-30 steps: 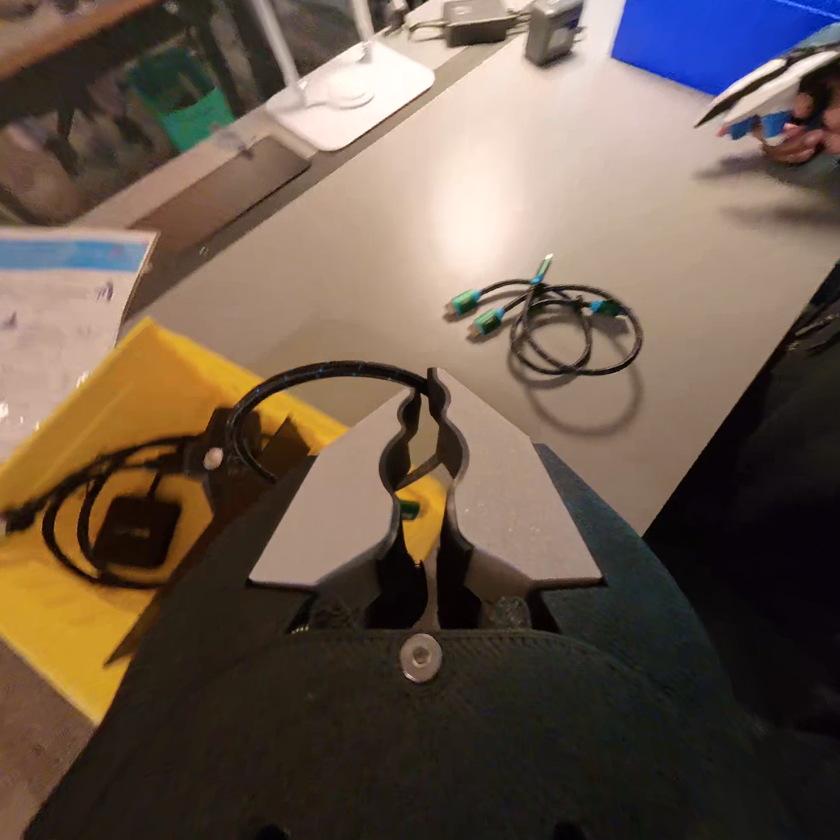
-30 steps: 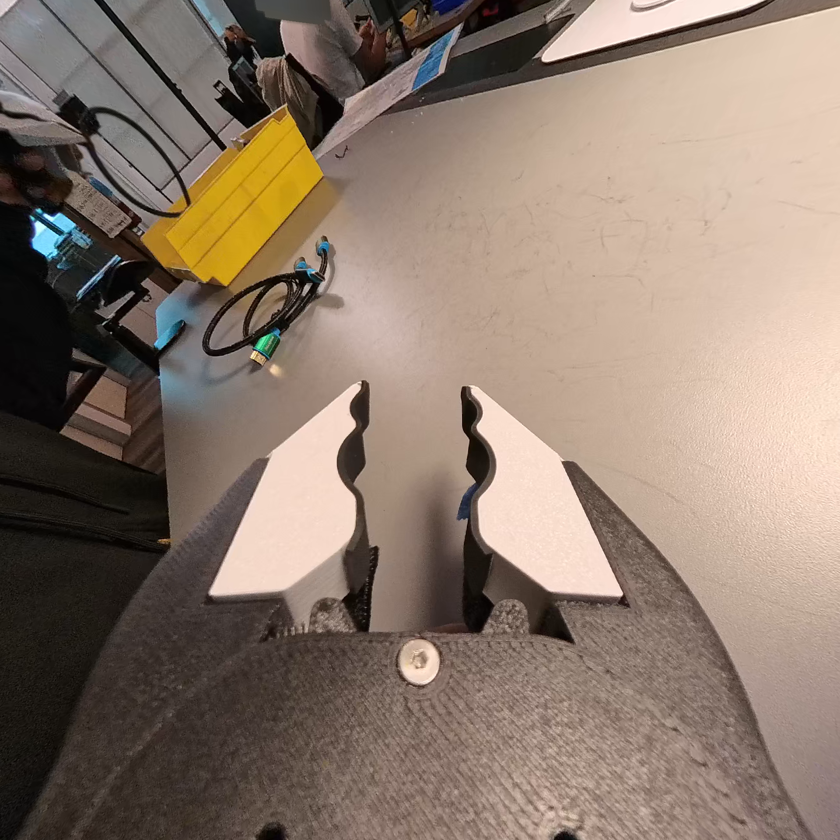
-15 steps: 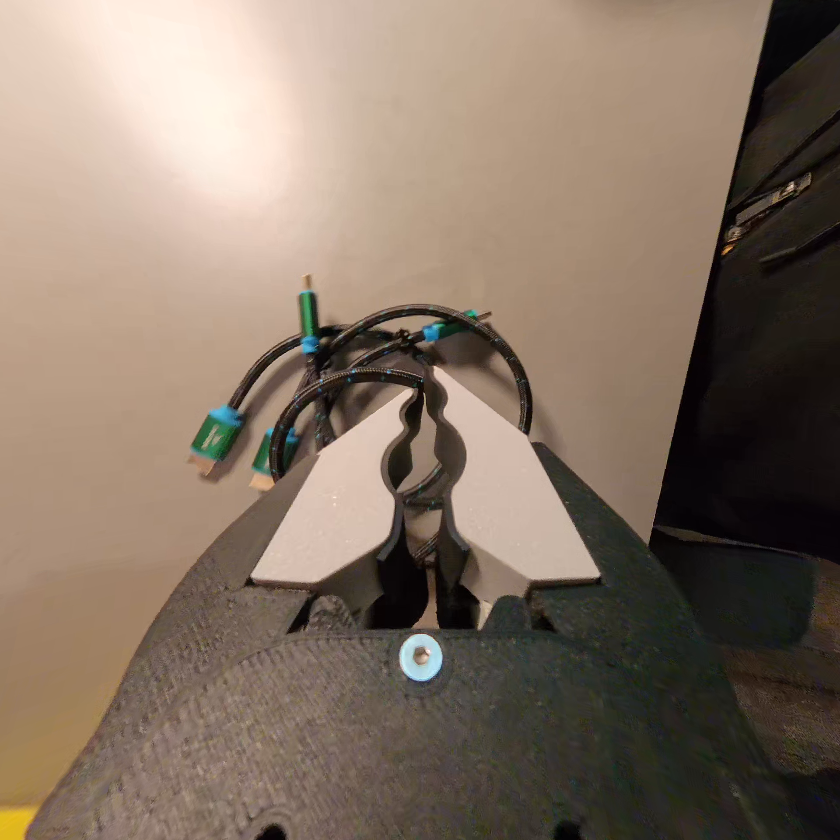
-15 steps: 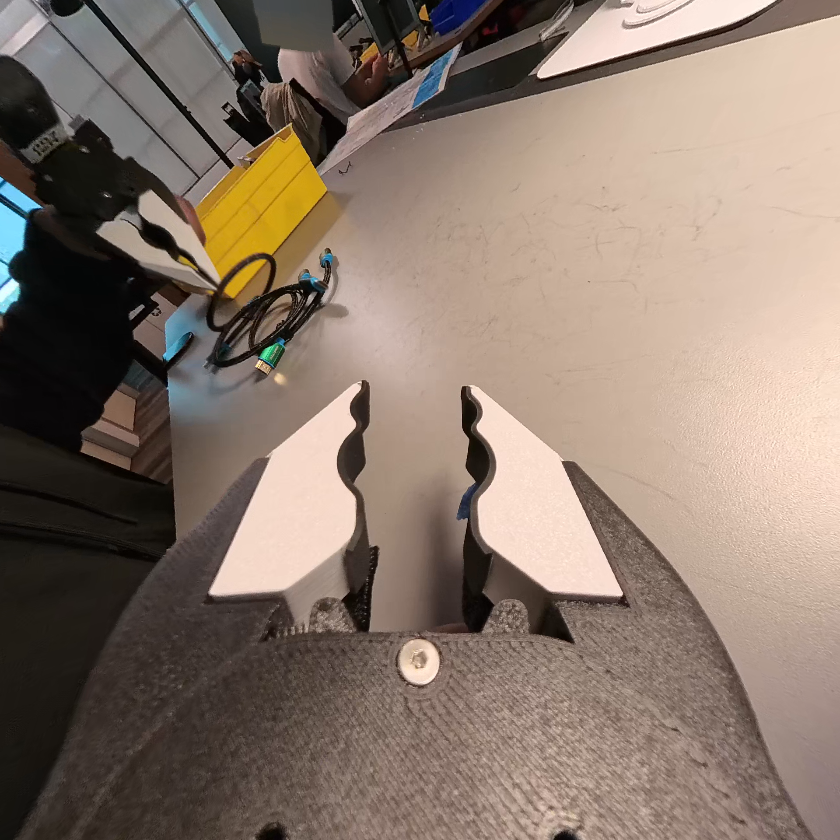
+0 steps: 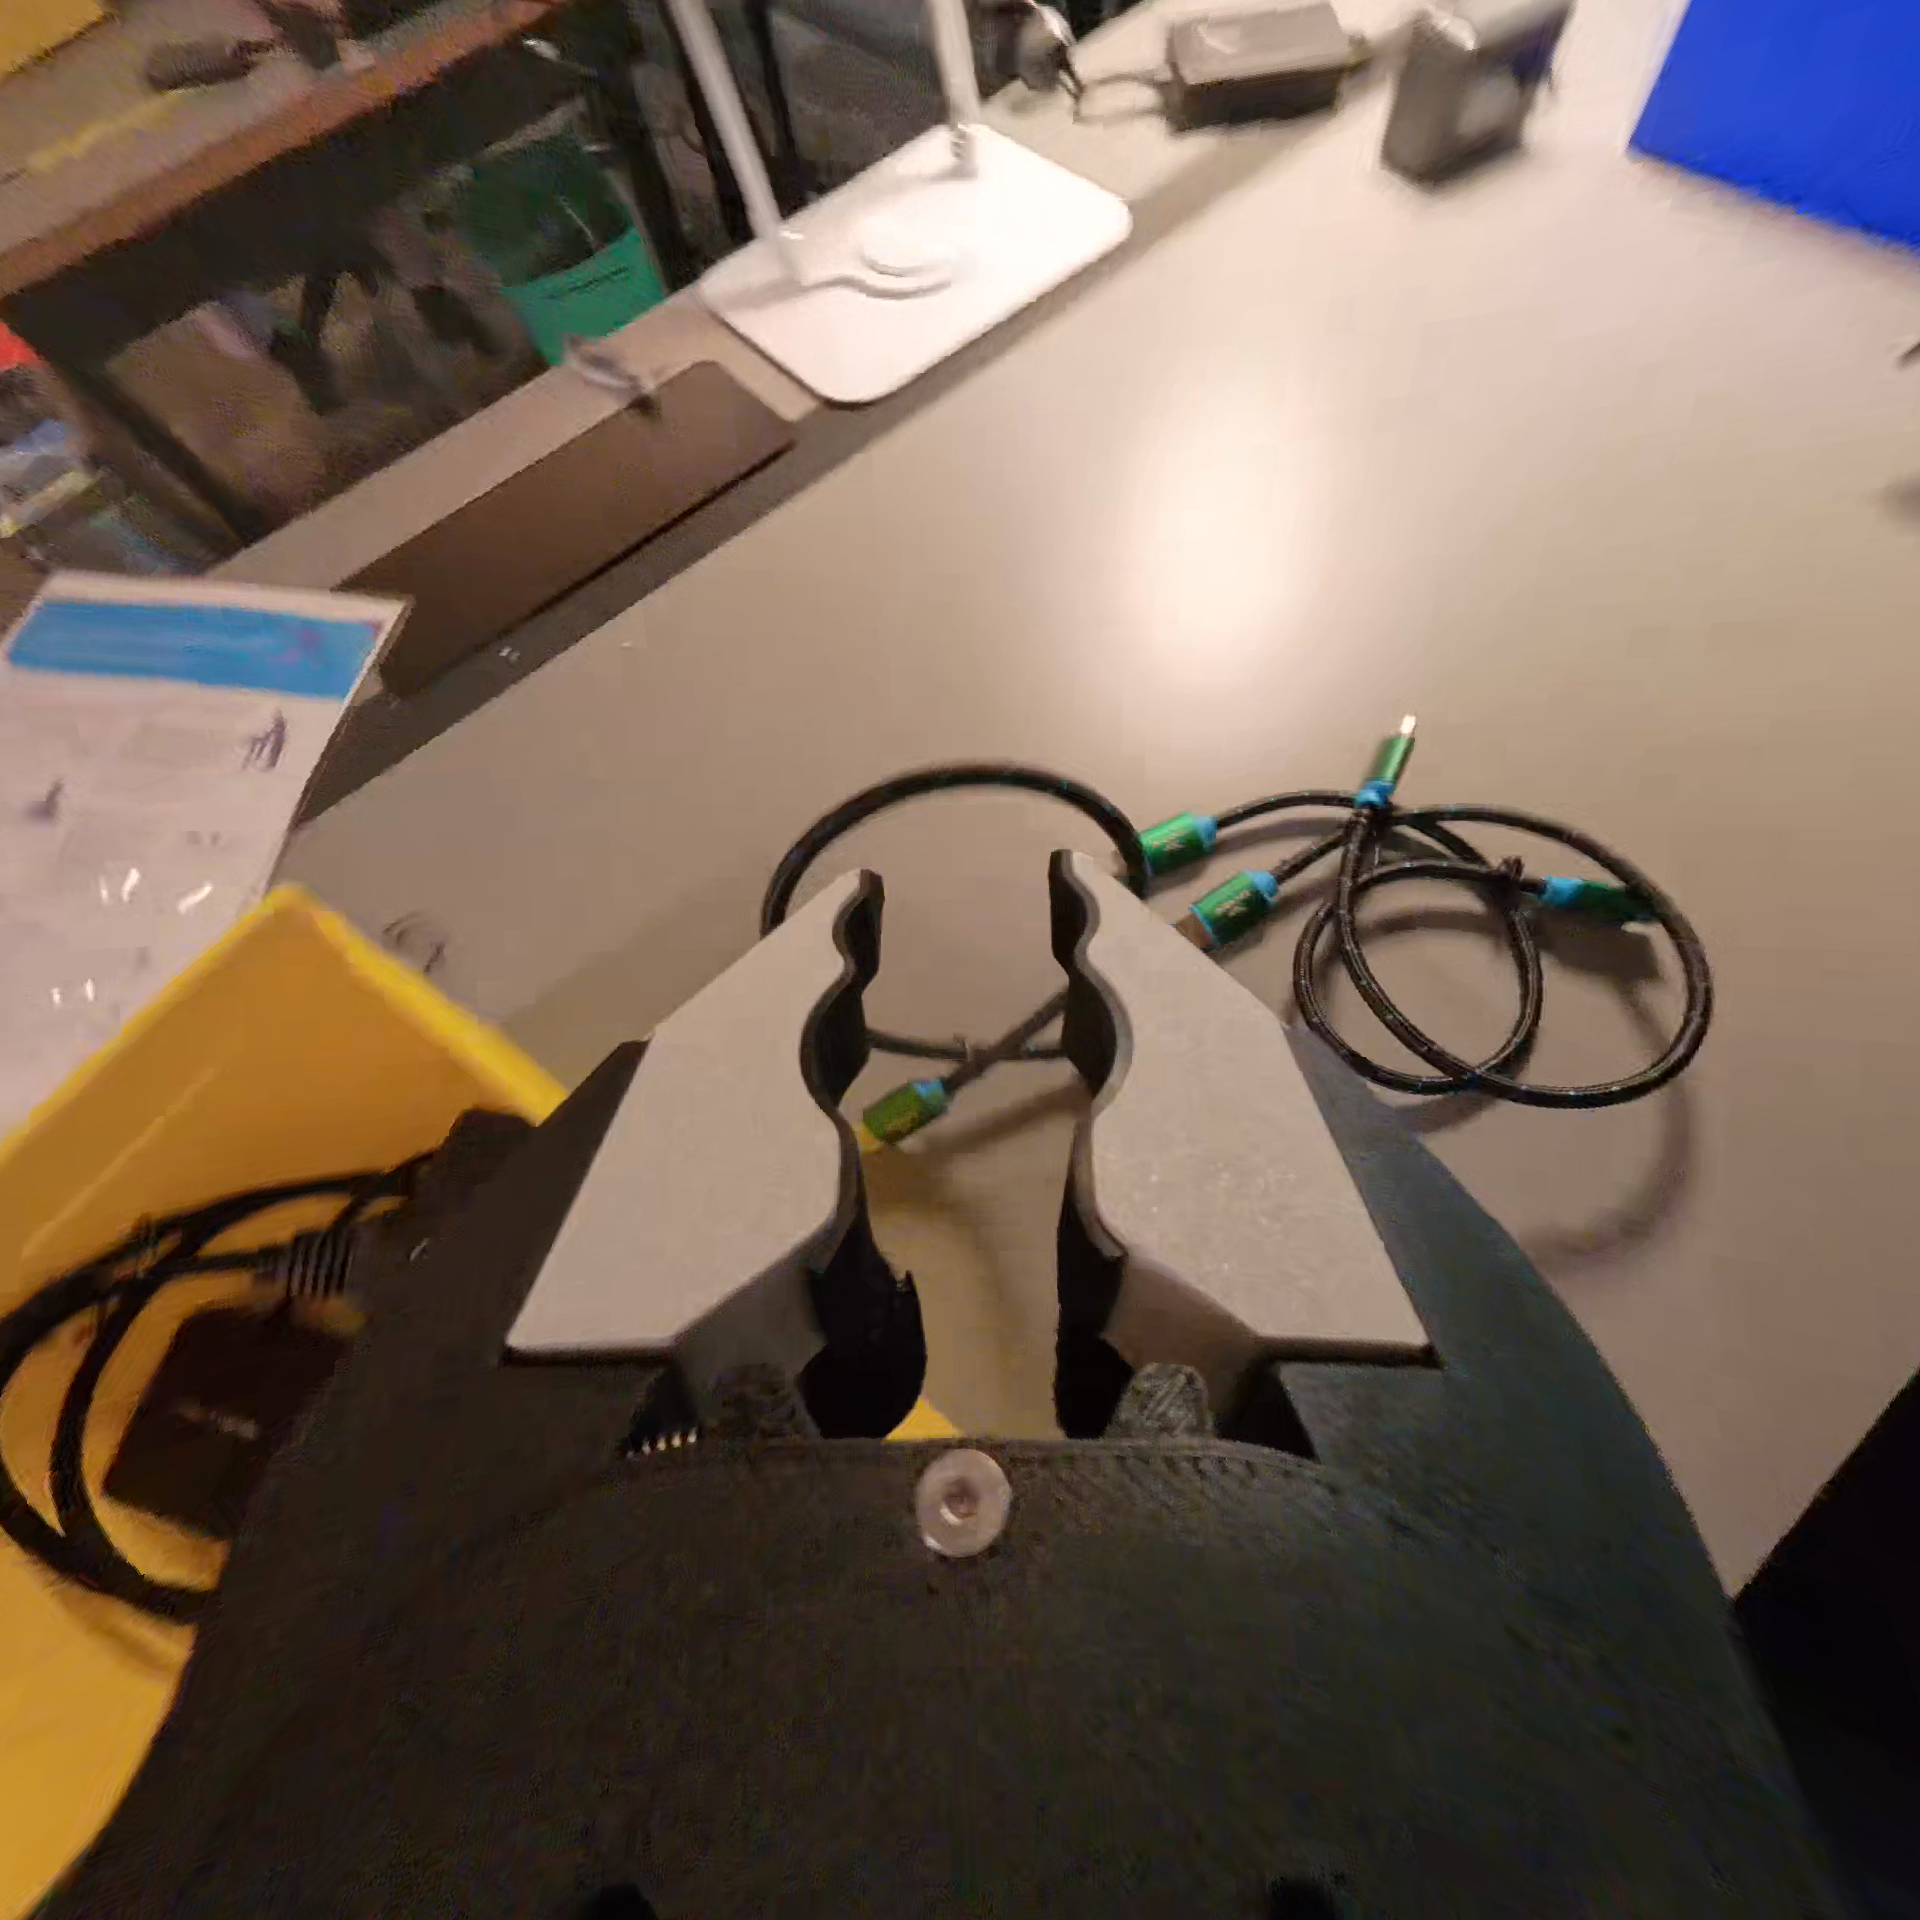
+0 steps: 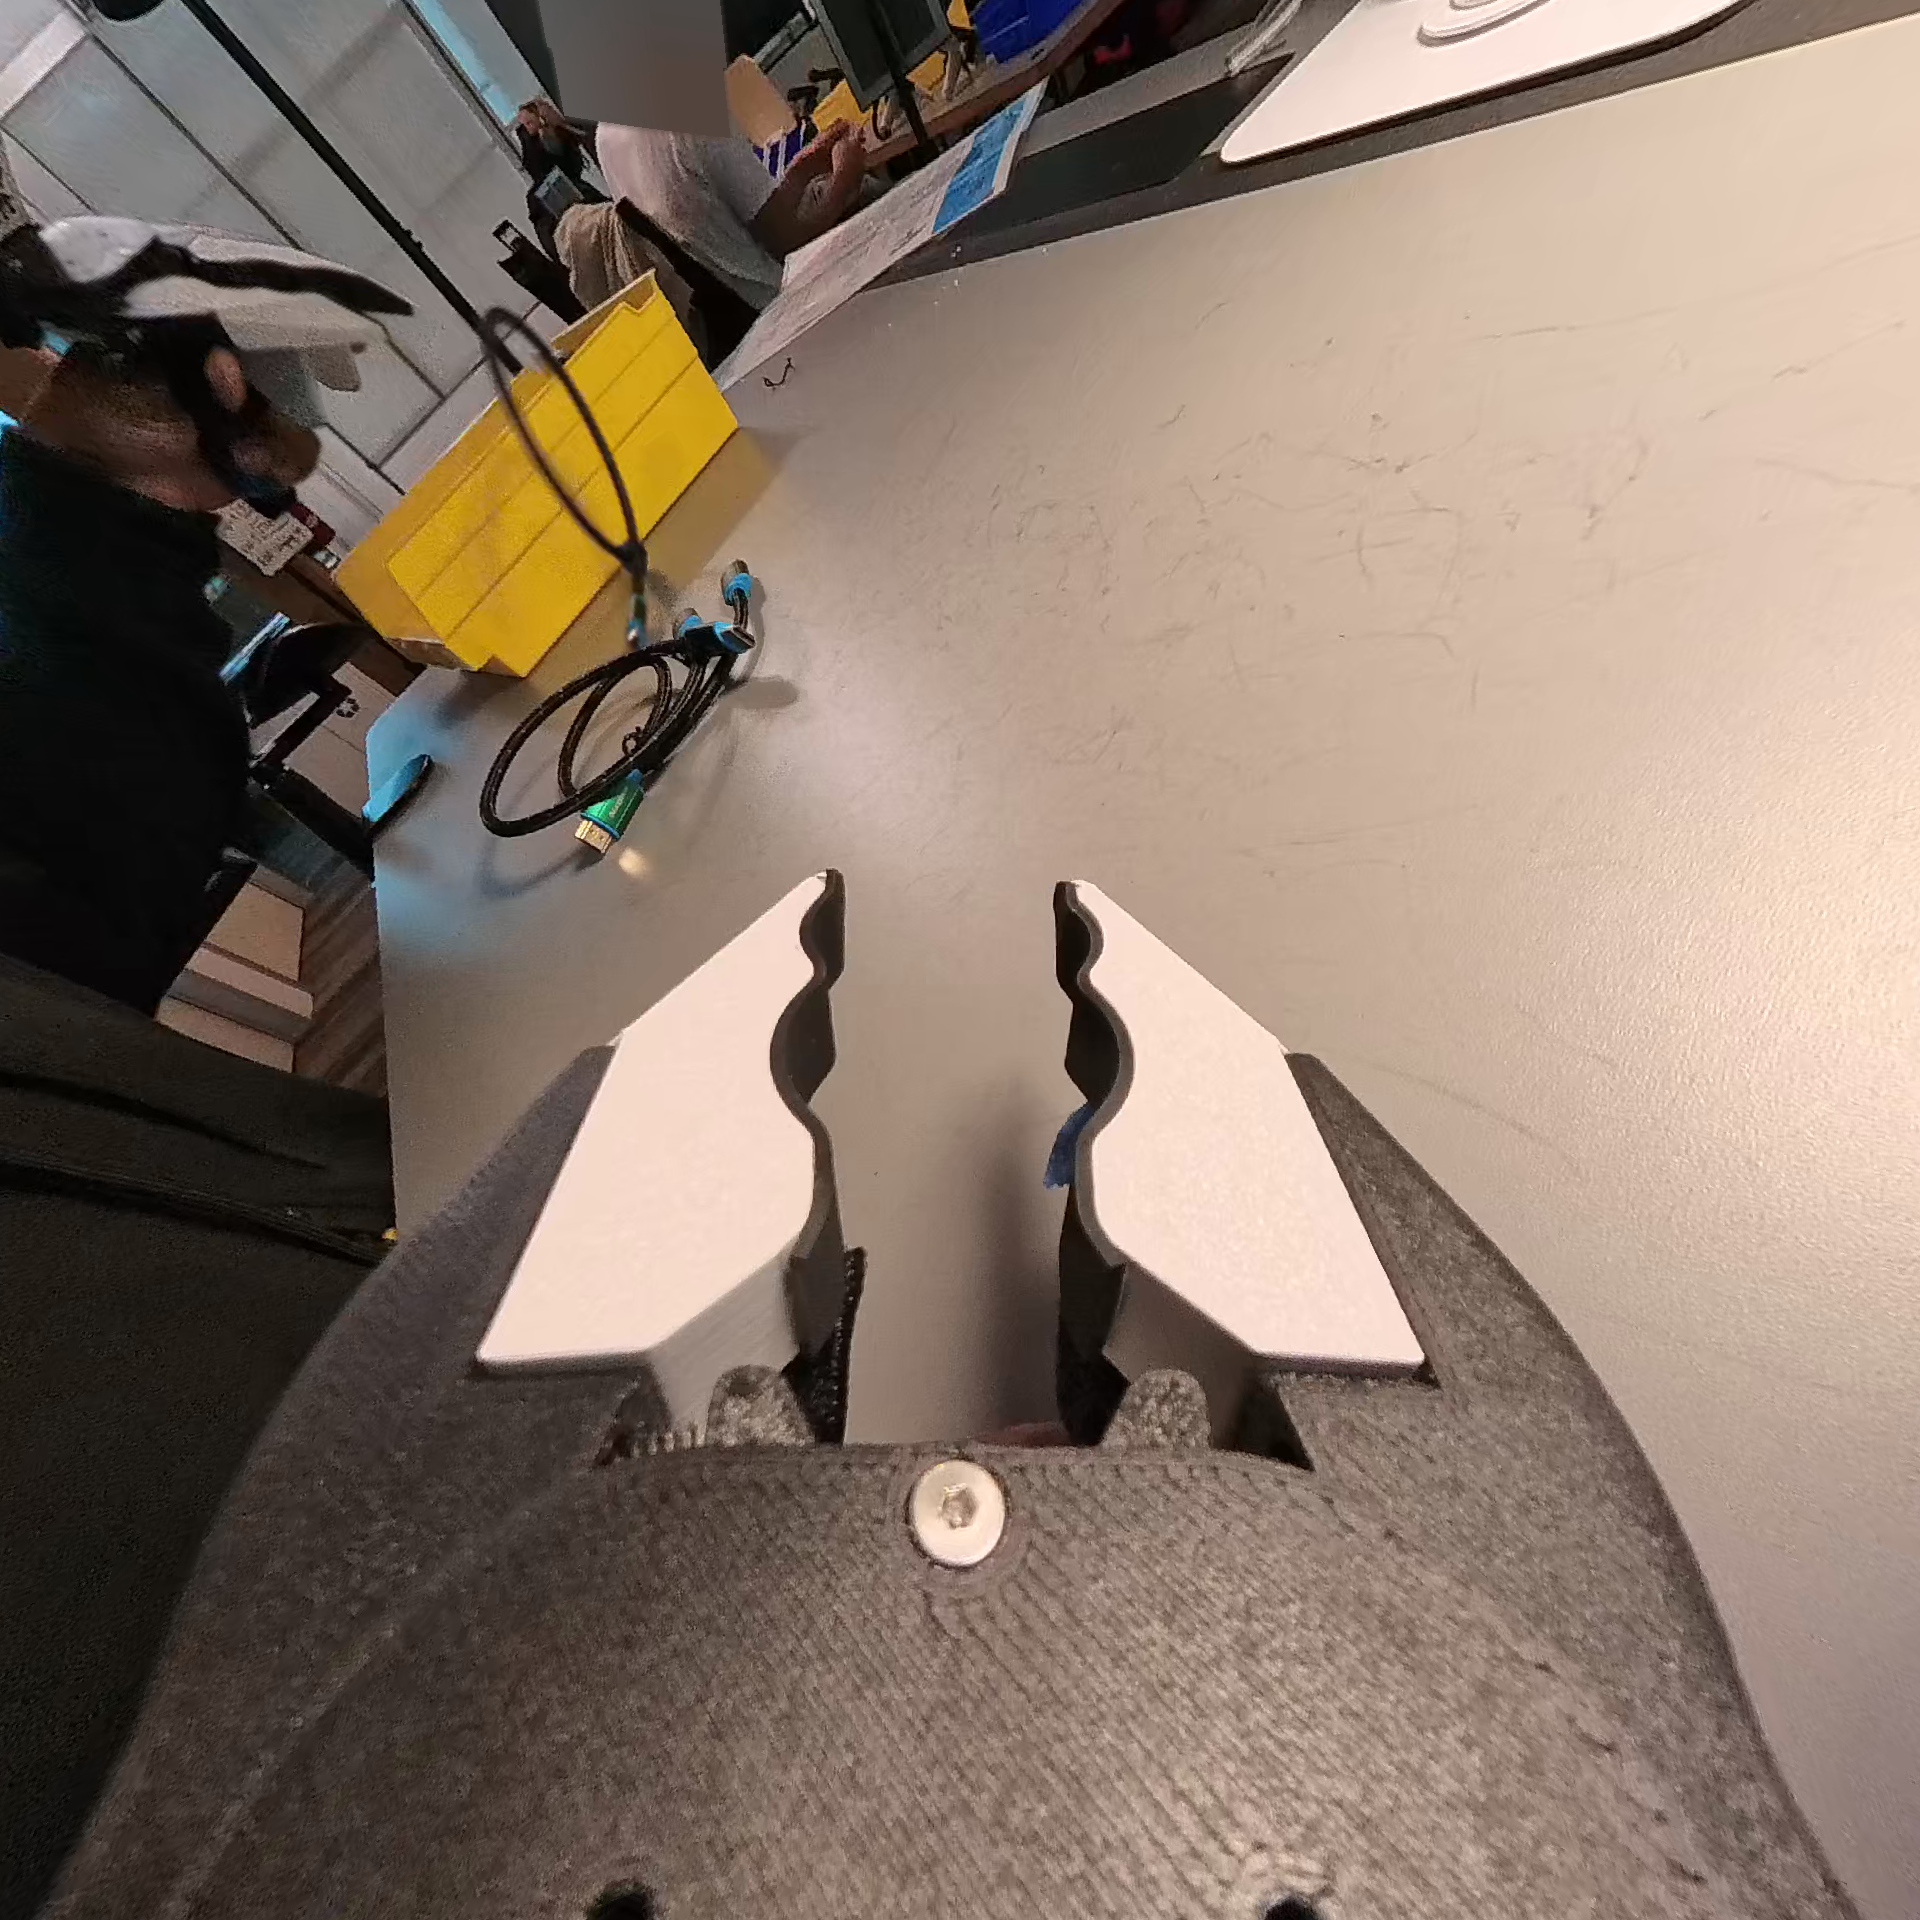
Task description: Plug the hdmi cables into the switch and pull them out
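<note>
My left gripper (image 5: 961,883) is open above the corner of the yellow bin (image 5: 260,1039). A black braided HDMI cable (image 5: 935,795) with a green plug (image 5: 904,1107) loops just past its fingertips, not gripped. In the right wrist view this cable (image 6: 566,447) is in the air under the left gripper (image 6: 260,301). More coiled HDMI cables (image 5: 1496,935) lie on the grey table, and they also show in the right wrist view (image 6: 603,727). A black switch box (image 5: 197,1423) with cables lies in the bin. My right gripper (image 6: 940,894) is open and empty over bare table.
A white lamp base (image 5: 914,270), a black pad (image 5: 582,520) and a printed sheet (image 5: 156,727) sit along the far left edge. A blue box (image 5: 1787,104) stands at the back right. The table's near edge (image 5: 1766,1455) drops off at right. A person (image 6: 675,177) sits beyond the bin.
My left gripper was shut on the black cable, swung over the coiled cables, then swung back towards the bin and opened, letting the cable go. The right gripper has stayed open and still.
</note>
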